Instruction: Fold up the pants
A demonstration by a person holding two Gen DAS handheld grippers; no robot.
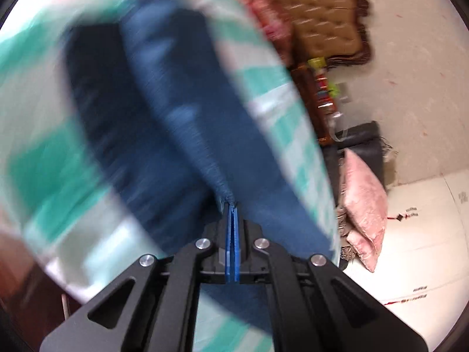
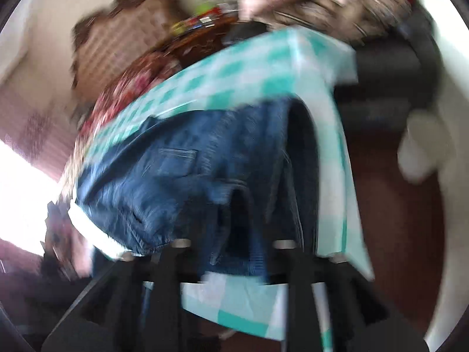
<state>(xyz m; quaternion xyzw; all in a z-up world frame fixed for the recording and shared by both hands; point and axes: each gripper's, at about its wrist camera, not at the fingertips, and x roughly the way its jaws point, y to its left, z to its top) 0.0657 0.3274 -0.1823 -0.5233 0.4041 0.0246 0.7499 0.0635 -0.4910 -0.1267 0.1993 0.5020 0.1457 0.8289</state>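
Blue denim pants (image 1: 181, 123) lie on a table covered with a teal and white checked cloth (image 1: 38, 152). My left gripper (image 1: 233, 205) is shut on a fold of the pants hem, which rises taut from the blue pads (image 1: 229, 243). In the right wrist view the pants (image 2: 181, 176) show a back pocket and the waistband, bunched over my right gripper (image 2: 234, 252). The denim hides its fingertips, so I cannot tell whether it grips. Both views are motion blurred.
A pink cushion (image 1: 363, 205) and a dark seat (image 1: 363, 146) stand beyond the table's right edge. A brown quilted headboard (image 1: 322, 14) and a shelf of small items (image 1: 322, 88) are at the back. The checked cloth (image 2: 263, 67) hangs over the table corner.
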